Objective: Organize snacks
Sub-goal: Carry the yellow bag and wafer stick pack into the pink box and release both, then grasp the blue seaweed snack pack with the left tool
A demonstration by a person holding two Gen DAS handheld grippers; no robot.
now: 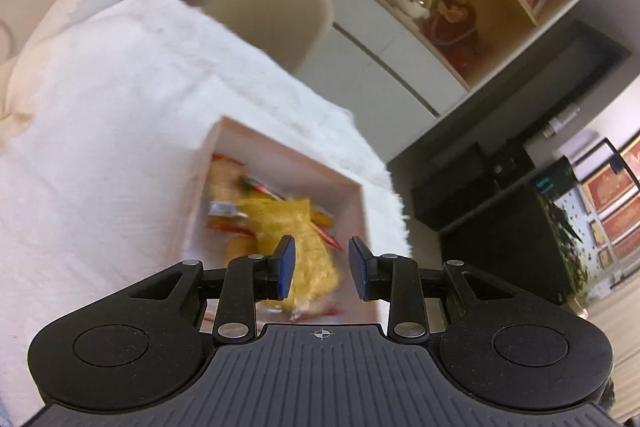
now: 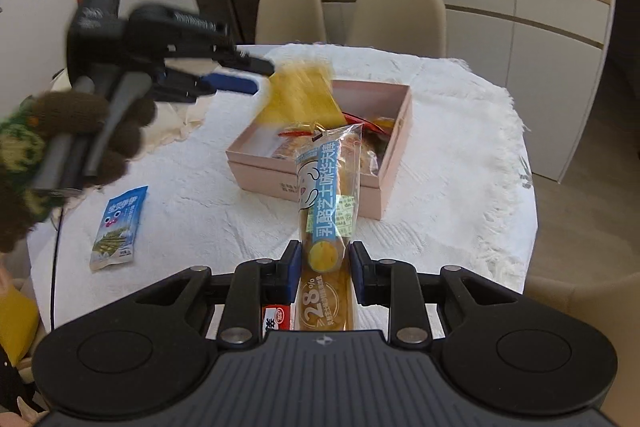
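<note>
A pink box (image 2: 376, 183) stands on the white tablecloth and holds several snack packets. My left gripper (image 1: 322, 269) is open above the box. A yellow packet (image 1: 296, 239) is blurred in the air just past its fingertips, over the box; it also shows in the right wrist view (image 2: 298, 95), beside the left gripper (image 2: 256, 75). My right gripper (image 2: 324, 273) is shut on a long bread stick packet (image 2: 326, 211) with a blue label, held in front of the box. A blue snack packet (image 2: 118, 229) lies on the cloth at the left.
The round table (image 2: 460, 187) has a fringed white cloth. Two beige chairs (image 2: 394, 19) stand behind it, before a white cabinet with ornaments on a shelf. A red-labelled packet (image 2: 276, 319) lies under my right gripper. A cream cloth (image 1: 16, 99) lies at the left.
</note>
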